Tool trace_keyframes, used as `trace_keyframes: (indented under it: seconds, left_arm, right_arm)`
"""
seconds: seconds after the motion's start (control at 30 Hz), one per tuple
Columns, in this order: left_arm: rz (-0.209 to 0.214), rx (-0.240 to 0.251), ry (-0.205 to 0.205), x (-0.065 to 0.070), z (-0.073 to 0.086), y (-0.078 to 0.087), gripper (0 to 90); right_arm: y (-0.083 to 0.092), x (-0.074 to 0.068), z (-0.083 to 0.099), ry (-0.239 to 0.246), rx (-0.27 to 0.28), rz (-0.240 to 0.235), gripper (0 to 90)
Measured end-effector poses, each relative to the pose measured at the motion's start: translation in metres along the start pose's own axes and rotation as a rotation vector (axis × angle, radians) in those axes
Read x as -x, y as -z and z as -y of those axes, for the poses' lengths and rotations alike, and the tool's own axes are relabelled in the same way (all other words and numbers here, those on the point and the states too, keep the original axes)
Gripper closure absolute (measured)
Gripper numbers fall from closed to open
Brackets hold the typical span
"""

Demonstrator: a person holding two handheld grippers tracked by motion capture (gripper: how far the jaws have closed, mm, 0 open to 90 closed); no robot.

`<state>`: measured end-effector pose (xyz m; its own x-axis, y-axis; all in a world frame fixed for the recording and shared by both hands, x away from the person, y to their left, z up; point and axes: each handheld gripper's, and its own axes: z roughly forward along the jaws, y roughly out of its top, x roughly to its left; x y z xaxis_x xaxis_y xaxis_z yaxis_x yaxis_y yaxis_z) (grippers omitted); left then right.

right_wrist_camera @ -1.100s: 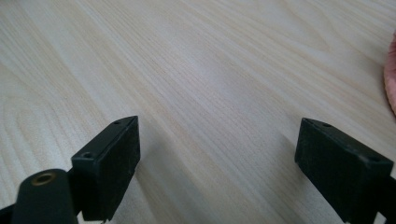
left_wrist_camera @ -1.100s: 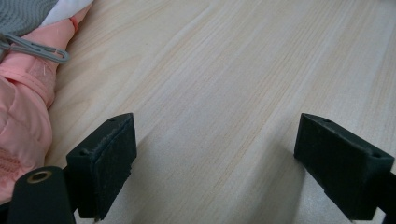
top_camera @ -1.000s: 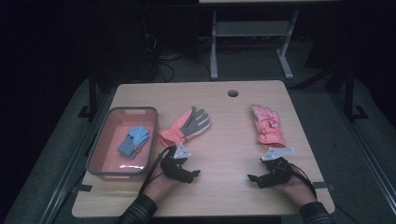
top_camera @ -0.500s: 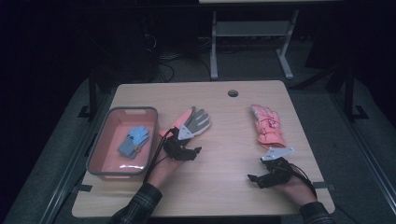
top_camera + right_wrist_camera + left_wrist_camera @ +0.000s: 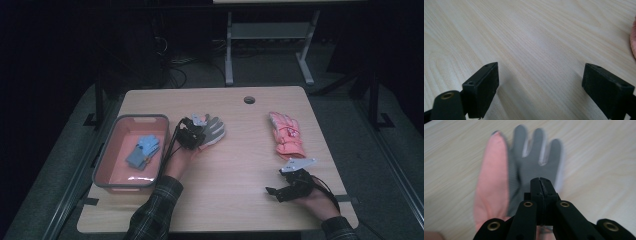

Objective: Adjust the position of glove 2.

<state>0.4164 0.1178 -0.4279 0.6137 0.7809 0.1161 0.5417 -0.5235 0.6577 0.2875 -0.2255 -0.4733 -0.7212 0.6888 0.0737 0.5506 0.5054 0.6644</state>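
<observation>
The worktop (image 5: 230,200) is a pale wood-grain slab with a small round hole near its far edge. At its left side sits a pink tray (image 5: 107,172) with a grey rim, and a small pair of blue gloves (image 5: 142,151) lies inside it. Just right of the tray lies the grey-and-pink glove (image 5: 214,131), palm up, its grey fingers pointing away from the person and a pink part along one side. Well apart from it, on the right half of the worktop, lies a second pink glove (image 5: 286,136), back up, fingers pointing to the far edge.

The left gripper (image 5: 192,135) is over the cuff end of the grey-and-pink glove. In the left gripper view (image 5: 541,182) its jaws have just been closing and now meet tip to tip over the grey palm (image 5: 534,167) — whether a fold of fabric is pinched between them cannot be told.

The right gripper (image 5: 280,191) rests at the near right of the worktop, just below the pink glove's cuff and apart from it. Its jaws stand wide open with only bare wood between them — the right gripper view (image 5: 541,82) shows this, with the edge of the pink glove (image 5: 633,37) at the right border.
</observation>
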Motion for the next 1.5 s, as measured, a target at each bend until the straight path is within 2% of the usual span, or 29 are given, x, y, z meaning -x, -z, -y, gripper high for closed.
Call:
trace_keyframes:
  seconds: [0.07, 0.13, 0.33, 0.4, 0.53, 0.6, 0.67, 0.7, 0.77, 0.8, 0.83, 0.9, 0.93, 1.03, 1.07, 1.1, 1.13, 1.17, 1.23, 1.27, 1.3, 1.47, 1.5]
  left_arm:
    - [-0.005, -0.007, 0.018, -0.003, 0.001, -0.005, 89.6]
    - [0.002, -0.037, 0.027, -0.004, 0.002, -0.013, 89.6]
    - [0.018, -0.056, 0.020, -0.003, 0.002, -0.018, 89.8]
    - [0.046, -0.052, 0.027, -0.001, 0.002, -0.018, 89.9]
    - [0.100, -0.050, 0.016, 0.007, -0.001, -0.017, 89.9]
    - [0.138, -0.049, 0.006, 0.017, -0.004, -0.017, 89.8]
    - [0.153, -0.048, 0.002, 0.021, -0.005, -0.017, 89.9]
    - [0.195, -0.042, 0.007, 0.030, -0.007, -0.016, 89.8]
    - [0.212, -0.040, 0.006, 0.034, -0.009, -0.016, 89.8]
    - [0.227, -0.040, 0.002, 0.039, -0.010, -0.017, 89.9]
    - [0.246, -0.048, -0.033, 0.045, -0.012, -0.016, 89.8]
    - [0.269, -0.022, -0.035, 0.050, -0.014, -0.014, 89.7]
    - [0.269, -0.022, -0.035, 0.050, -0.014, -0.014, 89.7]
    - [0.256, 0.024, -0.035, 0.047, -0.021, -0.005, 89.8]
    - [0.229, 0.046, -0.021, 0.037, -0.026, 0.003, 89.8]
    - [0.229, 0.046, -0.021, 0.037, -0.026, 0.003, 89.8]
    - [0.186, 0.056, 0.004, 0.023, -0.030, 0.007, 89.8]
    - [0.186, 0.056, 0.004, 0.023, -0.030, 0.007, 89.8]
    - [0.142, 0.030, 0.027, 0.009, -0.029, 0.005, 89.8]
    - [0.084, -0.019, 0.035, 0.003, -0.025, -0.002, 89.8]
    - [0.070, -0.046, 0.036, 0.001, -0.022, -0.006, 89.8]
    - [0.084, -0.091, 0.043, 0.002, -0.009, -0.012, 89.8]
    - [0.084, -0.101, 0.026, 0.003, -0.007, -0.012, 89.8]
  right_arm:
    - [0.000, 0.000, 0.000, 0.000, 0.000, -0.001, 13.9]
    - [0.000, 0.001, 0.001, -0.001, 0.005, -0.002, 13.9]
    - [0.000, 0.001, 0.001, 0.002, 0.005, -0.001, 13.9]
    - [0.000, 0.000, 0.001, 0.000, 0.003, -0.001, 13.9]
    - [0.000, 0.001, 0.000, 0.001, 0.002, -0.001, 13.9]
    - [0.000, 0.001, 0.001, 0.001, 0.003, 0.000, 13.9]
    - [0.000, 0.001, 0.001, 0.002, 0.003, -0.001, 13.9]
    - [0.000, 0.001, 0.001, 0.003, 0.004, -0.001, 13.9]
    - [0.000, 0.001, 0.001, 0.003, 0.005, -0.001, 13.9]
    - [0.000, 0.001, 0.001, 0.001, 0.005, -0.001, 13.9]
    - [0.001, 0.001, 0.001, 0.001, 0.005, 0.000, 13.9]
    - [0.001, 0.001, 0.001, 0.001, 0.006, 0.000, 13.9]
    - [0.001, 0.001, 0.001, 0.001, 0.006, 0.000, 13.9]
    - [0.001, 0.001, 0.002, -0.001, 0.005, 0.003, 13.9]
    - [0.001, 0.001, 0.002, -0.003, 0.004, 0.005, 13.9]
    - [0.001, 0.001, 0.002, -0.003, 0.004, 0.005, 13.9]
    - [0.001, 0.001, 0.002, -0.002, 0.004, 0.005, 13.9]
    - [0.001, 0.001, 0.002, -0.002, 0.004, 0.005, 13.9]
    - [0.001, 0.001, 0.002, -0.004, 0.005, 0.005, 13.9]
    - [0.001, 0.001, 0.002, -0.003, 0.006, 0.006, 13.9]
    - [0.001, 0.001, 0.002, -0.001, 0.003, 0.007, 13.9]
    - [0.002, 0.002, 0.002, 0.000, 0.003, 0.005, 13.9]
    - [0.002, 0.002, 0.002, -0.001, 0.005, 0.005, 13.9]
